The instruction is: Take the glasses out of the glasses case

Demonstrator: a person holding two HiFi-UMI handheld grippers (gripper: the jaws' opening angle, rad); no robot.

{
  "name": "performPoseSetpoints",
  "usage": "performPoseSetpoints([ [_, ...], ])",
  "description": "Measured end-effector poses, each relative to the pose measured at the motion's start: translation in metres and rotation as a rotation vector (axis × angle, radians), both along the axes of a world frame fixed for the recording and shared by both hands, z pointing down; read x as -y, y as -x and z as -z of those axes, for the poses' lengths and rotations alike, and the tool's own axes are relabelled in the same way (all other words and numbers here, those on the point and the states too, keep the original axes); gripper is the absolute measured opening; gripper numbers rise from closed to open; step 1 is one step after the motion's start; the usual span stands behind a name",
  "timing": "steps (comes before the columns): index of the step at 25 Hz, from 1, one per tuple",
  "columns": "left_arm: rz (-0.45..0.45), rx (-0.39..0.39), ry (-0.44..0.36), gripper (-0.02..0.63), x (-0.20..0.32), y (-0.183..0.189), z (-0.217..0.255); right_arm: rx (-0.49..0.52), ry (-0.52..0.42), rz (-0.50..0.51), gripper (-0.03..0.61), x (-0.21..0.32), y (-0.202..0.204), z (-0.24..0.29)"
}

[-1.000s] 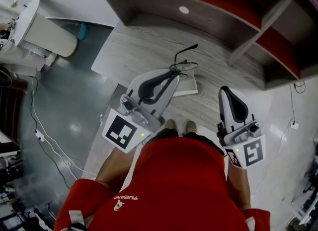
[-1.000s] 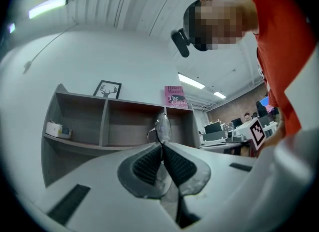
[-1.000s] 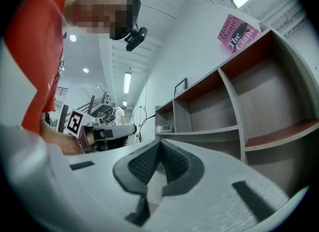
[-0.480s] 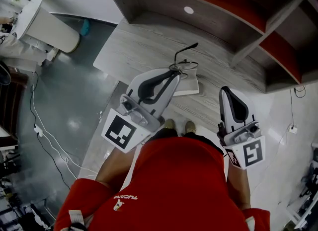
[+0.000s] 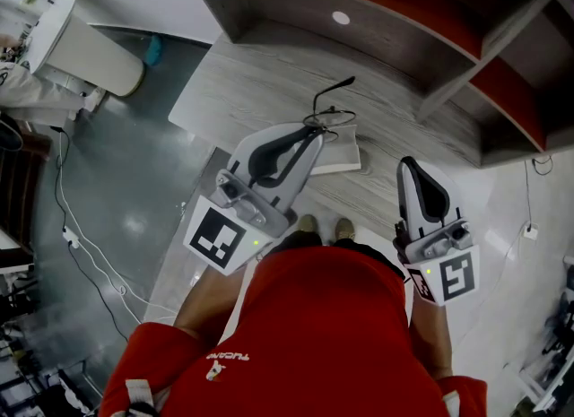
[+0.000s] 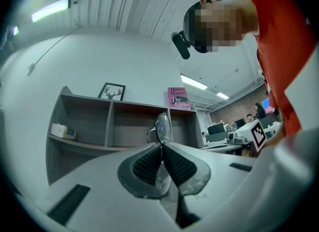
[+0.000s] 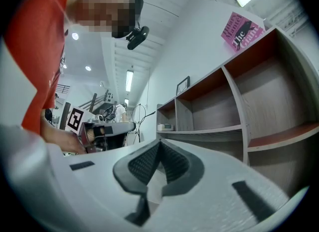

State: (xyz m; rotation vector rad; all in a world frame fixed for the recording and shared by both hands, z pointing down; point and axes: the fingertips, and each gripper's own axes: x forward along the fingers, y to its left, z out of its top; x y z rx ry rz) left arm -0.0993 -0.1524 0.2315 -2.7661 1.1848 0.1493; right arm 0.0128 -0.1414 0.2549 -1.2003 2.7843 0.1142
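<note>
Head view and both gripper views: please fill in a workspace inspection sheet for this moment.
Surface: grey wood-grain desk, glasses case lying on it.
Job's things: glasses held in the air, outside the case.
Clutter: small box on the shelf unit.
Grippers: left hand-held gripper shut on the glasses; right hand-held gripper shut, empty.
Cables: white cable across the floor.
Surroundings: pink book and framed picture on top of the shelf unit.
</note>
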Motion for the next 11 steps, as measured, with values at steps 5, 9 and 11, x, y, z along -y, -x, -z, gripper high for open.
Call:
performPoseSetpoints([
  [5,-0.003,-0.001,0.003,0.021,0.0023,0.0005,-0.0011,-0.001,0.004,-0.011,0.003,0.0013,-0.0017,-0.0015],
  [9,-0.003,0.000,0.008,0.021,0.0040,0.0003,-0.0038,-0.001,0.007,-0.021,0.003,0.0026,-0.0048,-0.0038],
  [11,-0.004,0.001,0.010,0.021,0.0048,0.0000,-0.0055,0.000,0.008,-0.025,0.003,0.0031,-0.0063,-0.0050],
])
